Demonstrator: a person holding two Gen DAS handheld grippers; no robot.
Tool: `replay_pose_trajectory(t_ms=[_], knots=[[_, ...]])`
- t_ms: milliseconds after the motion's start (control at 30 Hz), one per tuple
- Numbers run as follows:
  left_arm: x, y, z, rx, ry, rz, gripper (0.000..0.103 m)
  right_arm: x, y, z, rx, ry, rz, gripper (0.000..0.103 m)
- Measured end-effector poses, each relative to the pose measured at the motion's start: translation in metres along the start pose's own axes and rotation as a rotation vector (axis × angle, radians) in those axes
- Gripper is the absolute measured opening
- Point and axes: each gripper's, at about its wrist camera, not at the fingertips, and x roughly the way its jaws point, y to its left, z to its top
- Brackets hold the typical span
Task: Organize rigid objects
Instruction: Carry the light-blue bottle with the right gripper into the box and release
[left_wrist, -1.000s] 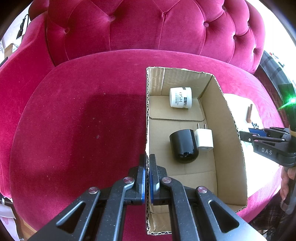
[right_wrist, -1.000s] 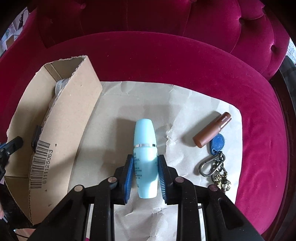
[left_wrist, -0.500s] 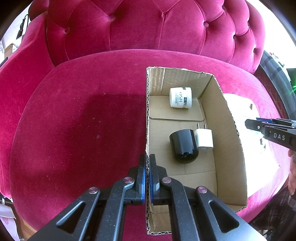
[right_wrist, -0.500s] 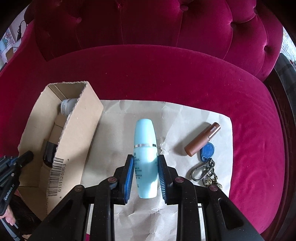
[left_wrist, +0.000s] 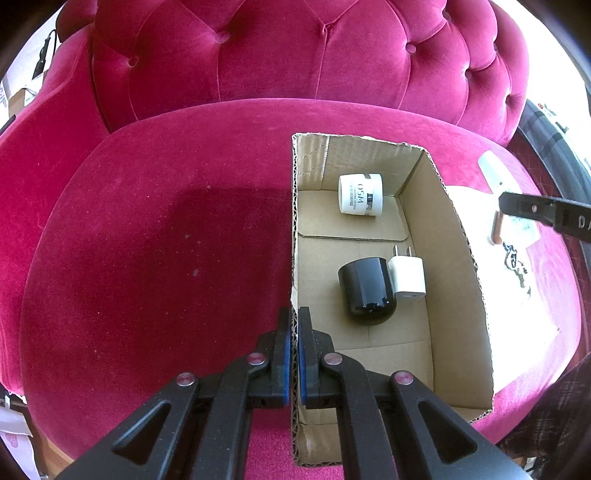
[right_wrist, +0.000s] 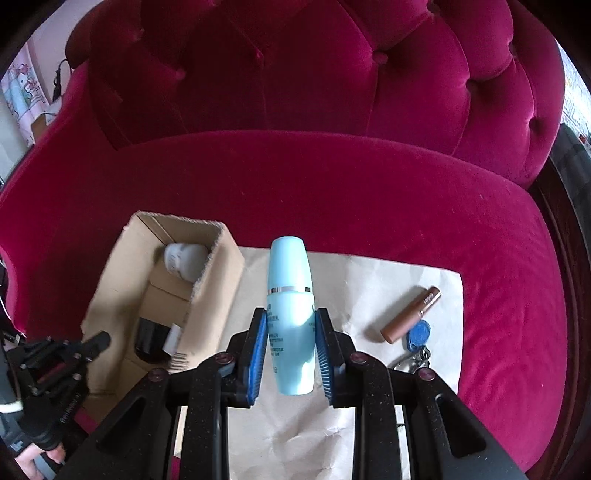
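My left gripper (left_wrist: 294, 317) is shut on the left wall of an open cardboard box (left_wrist: 294, 236) on the red sofa. In the box lie a white jar (left_wrist: 361, 194), a black jar (left_wrist: 366, 291) and a white plug adapter (left_wrist: 408, 274). My right gripper (right_wrist: 290, 325) is shut on a light blue bottle (right_wrist: 290, 295) and holds it in the air above brown paper (right_wrist: 369, 273), right of the box (right_wrist: 218, 295). The right gripper's tip (left_wrist: 532, 210) shows at the right edge of the left wrist view.
A brown lipstick tube (right_wrist: 412, 314), a blue key fob (right_wrist: 418, 334) and a key ring with carabiner (right_wrist: 410, 360) lie on the paper at the right. The tufted sofa back (right_wrist: 295, 74) rises behind. The seat (left_wrist: 166, 240) left of the box is bare velvet.
My right gripper has lifted the blue bottle off the paper and risen well above it. My left gripper has kept its hold on the box wall.
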Motion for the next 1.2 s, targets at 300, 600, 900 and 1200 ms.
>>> replay_pose_trajectory(t_ms=[300,600,900,1200], knots=[[0.000,0.000,0.000,-0.001,0.000,0.000,0.003,-0.010,0.023,0.011,-0.025,-0.042,0.047,0.027],[-0.001,-0.001,-0.001,0.002,0.000,0.002,0.003,-0.013,0.054,0.020,-0.071,-0.063,0.110,0.027],[-0.001,-0.001,-0.001,0.001,0.000,0.002,0.003,-0.009,0.079,0.023,-0.117,-0.060,0.146,0.027],[-0.002,0.000,-0.003,-0.001,0.001,0.001,0.003,0.001,0.095,0.022,-0.152,-0.037,0.188,0.027]])
